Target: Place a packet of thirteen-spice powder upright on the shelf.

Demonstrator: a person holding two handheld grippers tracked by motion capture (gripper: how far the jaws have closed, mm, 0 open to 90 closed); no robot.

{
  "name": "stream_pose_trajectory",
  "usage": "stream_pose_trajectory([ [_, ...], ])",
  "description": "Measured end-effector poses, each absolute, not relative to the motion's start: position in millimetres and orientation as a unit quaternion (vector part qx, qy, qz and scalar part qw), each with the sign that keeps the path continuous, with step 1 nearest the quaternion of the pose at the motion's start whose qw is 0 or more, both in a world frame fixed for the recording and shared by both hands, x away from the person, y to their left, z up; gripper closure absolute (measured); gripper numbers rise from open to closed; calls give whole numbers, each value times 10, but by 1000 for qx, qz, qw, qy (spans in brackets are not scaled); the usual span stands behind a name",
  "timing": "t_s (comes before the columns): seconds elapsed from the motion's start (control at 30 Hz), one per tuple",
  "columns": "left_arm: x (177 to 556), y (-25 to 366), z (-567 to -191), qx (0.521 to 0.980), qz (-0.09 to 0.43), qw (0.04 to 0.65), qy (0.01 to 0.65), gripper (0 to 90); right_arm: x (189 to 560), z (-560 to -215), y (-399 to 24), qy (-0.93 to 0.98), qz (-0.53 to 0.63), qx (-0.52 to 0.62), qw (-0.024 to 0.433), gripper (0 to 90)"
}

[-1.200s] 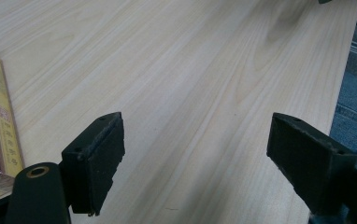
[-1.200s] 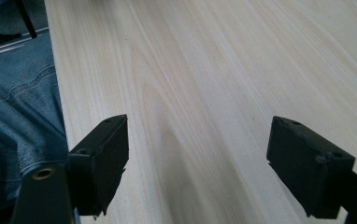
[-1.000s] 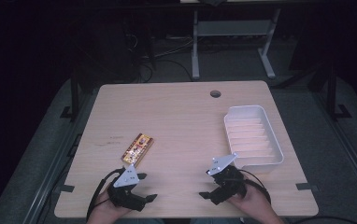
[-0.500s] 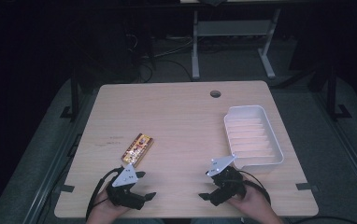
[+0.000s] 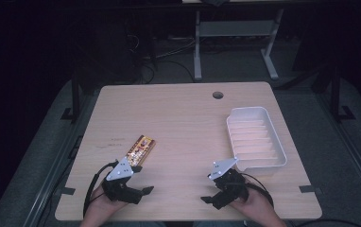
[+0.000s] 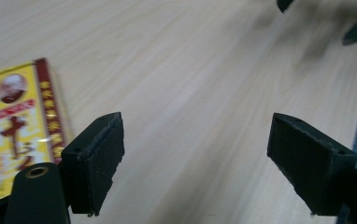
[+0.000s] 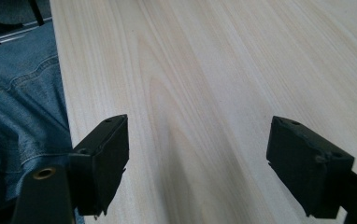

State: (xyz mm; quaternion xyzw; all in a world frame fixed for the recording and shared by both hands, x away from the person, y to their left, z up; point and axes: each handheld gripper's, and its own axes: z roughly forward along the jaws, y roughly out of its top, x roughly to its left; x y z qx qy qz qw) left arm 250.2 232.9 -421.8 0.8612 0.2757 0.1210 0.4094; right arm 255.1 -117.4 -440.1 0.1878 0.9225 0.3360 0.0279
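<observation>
My left tongs (image 5: 138, 183) sit low at the near left edge of the surface (image 5: 183, 118), jaws spread wide with nothing between them. My right tongs (image 5: 211, 189) mirror them at the near right, jaws spread just as wide over bare wood. Just beyond my left tongs lies a yellow-and-red packet (image 5: 140, 150), flat on the surface and angled, and in the left gripper view it lies just beside my left jaw. Further right, a white ridged tray (image 5: 279, 147) sits by the right edge. A round cable hole (image 5: 218, 95) marks the far side. Past the surface the room goes dark: grey floor (image 5: 41, 156), desk legs (image 5: 197, 47) and tangled cables (image 5: 169, 66).
</observation>
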Motion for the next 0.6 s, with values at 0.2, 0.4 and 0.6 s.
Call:
stream_pose_trajectory([
  [0.2, 2645, 2411, -4155, 851, 138, 411, 297, 188, 2555, -4398, -1178, 922, 337, 188, 27, 204],
  [0.4, 2824, 2488, -4155, 850, 140, 394, 320, 203, 2550, -4395, -1183, 922, 337, 190, 25, 204],
  [0.6, 2935, 2511, -4220, 849, 146, 377, 339, 201, 2550, -4387, -1186, 921, 339, 188, 26, 204],
])
